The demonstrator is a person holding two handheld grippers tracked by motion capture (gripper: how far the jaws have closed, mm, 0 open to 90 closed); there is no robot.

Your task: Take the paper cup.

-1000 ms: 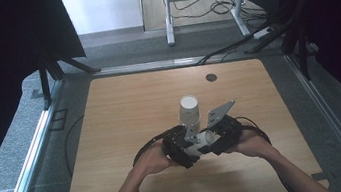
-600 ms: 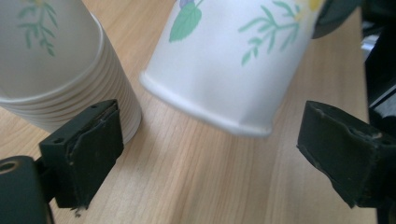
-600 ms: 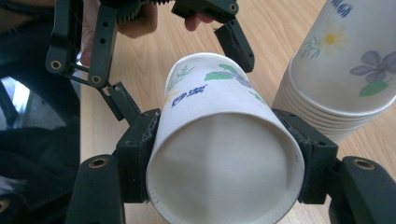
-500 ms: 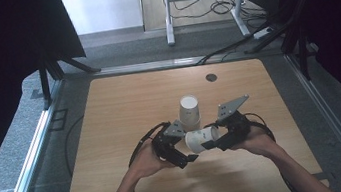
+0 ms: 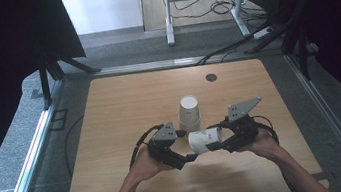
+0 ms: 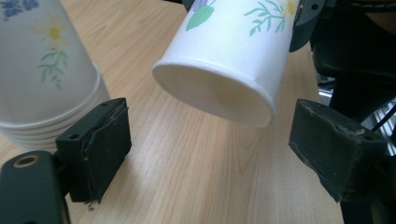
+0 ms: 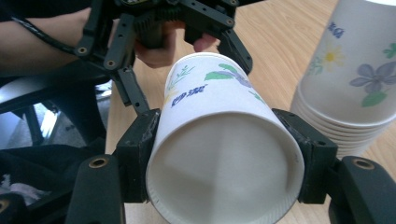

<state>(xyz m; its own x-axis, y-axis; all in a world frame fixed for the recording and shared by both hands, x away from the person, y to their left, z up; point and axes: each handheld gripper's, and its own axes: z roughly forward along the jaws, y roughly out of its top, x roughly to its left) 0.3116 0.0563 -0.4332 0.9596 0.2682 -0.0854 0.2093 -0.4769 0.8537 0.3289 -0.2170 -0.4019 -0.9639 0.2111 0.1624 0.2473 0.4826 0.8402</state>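
Observation:
A stack of flowered paper cups [image 5: 189, 112] stands upside down at mid-table. My right gripper [image 5: 217, 142] is shut on a single paper cup [image 5: 203, 140] that lies sideways above the wood. In the right gripper view its pads [image 7: 140, 154] clamp the cup [image 7: 210, 93] near the rim, mouth toward the camera. My left gripper [image 5: 188, 158] faces the cup's base from the left. Its jaws have just been closing, and its pads [image 6: 100, 144] stand apart and touch nothing. The cup's base [image 6: 219, 88] hangs just ahead of them. The stack [image 6: 42, 70] is at their left.
A person's hands and forearms reach in from the table's [image 5: 124, 107] near edge. A small dark disc [image 5: 211, 77] sits near the far edge. Cables trail from both grippers. Metal rails border the table at left and right.
Both grippers were pressed together just below the stack. They have since drawn apart. The single cup now lies sideways in the right gripper, and the left gripper has let go of it.

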